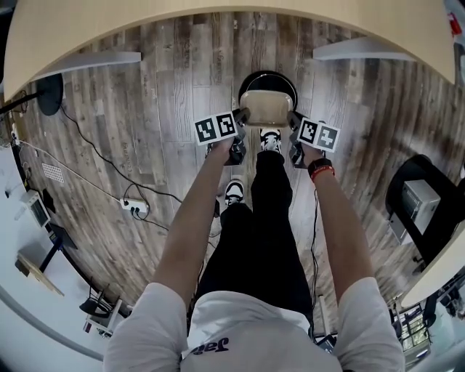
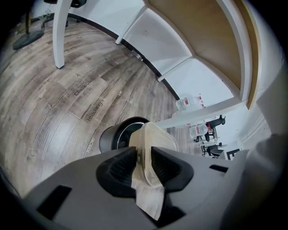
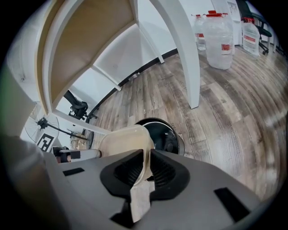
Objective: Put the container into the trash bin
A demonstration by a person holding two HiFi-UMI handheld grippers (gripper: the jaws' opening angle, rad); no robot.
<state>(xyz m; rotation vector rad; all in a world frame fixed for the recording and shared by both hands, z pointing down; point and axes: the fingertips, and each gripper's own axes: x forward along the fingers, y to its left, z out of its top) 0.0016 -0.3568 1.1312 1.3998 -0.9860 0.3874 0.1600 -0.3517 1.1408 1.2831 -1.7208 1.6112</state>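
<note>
A translucent beige plastic container (image 1: 266,107) hangs right above the round black trash bin (image 1: 267,77) on the wood floor. My left gripper (image 1: 240,120) is shut on its left rim and my right gripper (image 1: 293,125) is shut on its right rim. In the left gripper view the container (image 2: 156,143) sits pinched between the pads of the left gripper (image 2: 143,161), with the bin (image 2: 113,134) just beyond. In the right gripper view the container's wall (image 3: 123,138) is clamped in the right gripper (image 3: 146,162), and the bin's open mouth (image 3: 164,133) lies behind it.
The person's legs and shoes (image 1: 270,139) stand just short of the bin. A curved beige table top (image 1: 218,18) spans the far side, on white legs (image 3: 180,54). A power strip (image 1: 135,208) with cables lies to the left, a black chair (image 1: 425,196) to the right. Water jugs (image 3: 218,38) stand on the floor.
</note>
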